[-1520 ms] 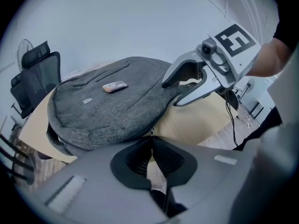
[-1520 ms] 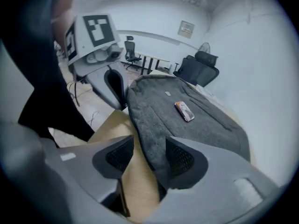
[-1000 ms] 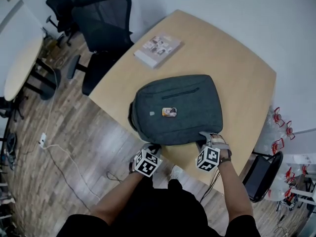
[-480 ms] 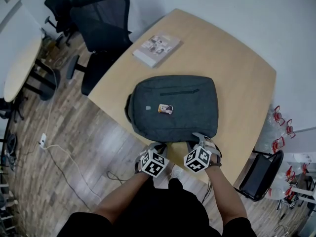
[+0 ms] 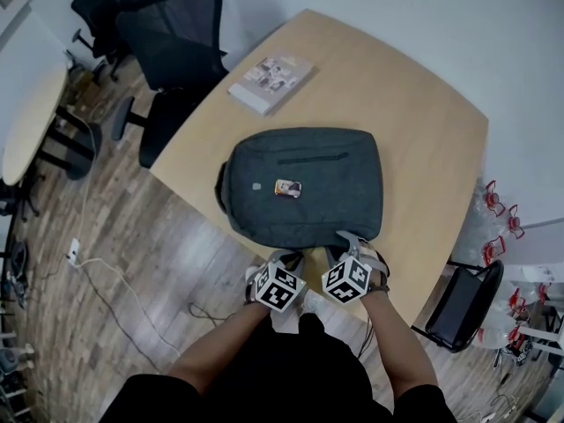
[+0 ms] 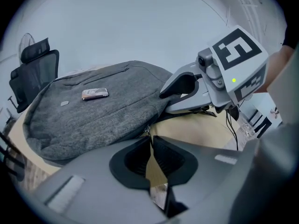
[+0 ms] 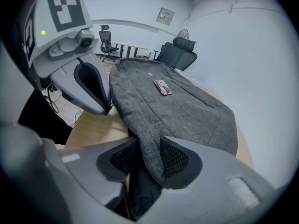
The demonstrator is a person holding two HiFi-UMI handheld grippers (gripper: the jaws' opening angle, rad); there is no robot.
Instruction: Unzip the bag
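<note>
The bag (image 5: 300,188) lies flat in the middle of the table (image 5: 423,130), with its long side going from left to right in the head view; both grippers sit at its bottom edge, low in the frame, close side by side.

The left gripper (image 6: 150,141) has its jaws almost closed, with only a thin crack between them; a small metal zip pull (image 6: 148,131) sits right at their tips, so it looks like it is pinched there, though the tips hide part of it.

The right gripper (image 7: 148,146) has its jaws closed on a fold of the bag's grey cloth, just to the right of the pull; it seems to be holding the bag in place.

The zip looks like it runs along the bag's edge, so I think the pull has to go toward the lower left of the frame, away from the right gripper; the left gripper is the one on the pull, so that move is its job.

The bag is dark grey and soft, like felt, with round corners; it has a small bright tag (image 5: 287,188) on top and a thin pocket line above that; it looks closed and fairly flat.
</note>
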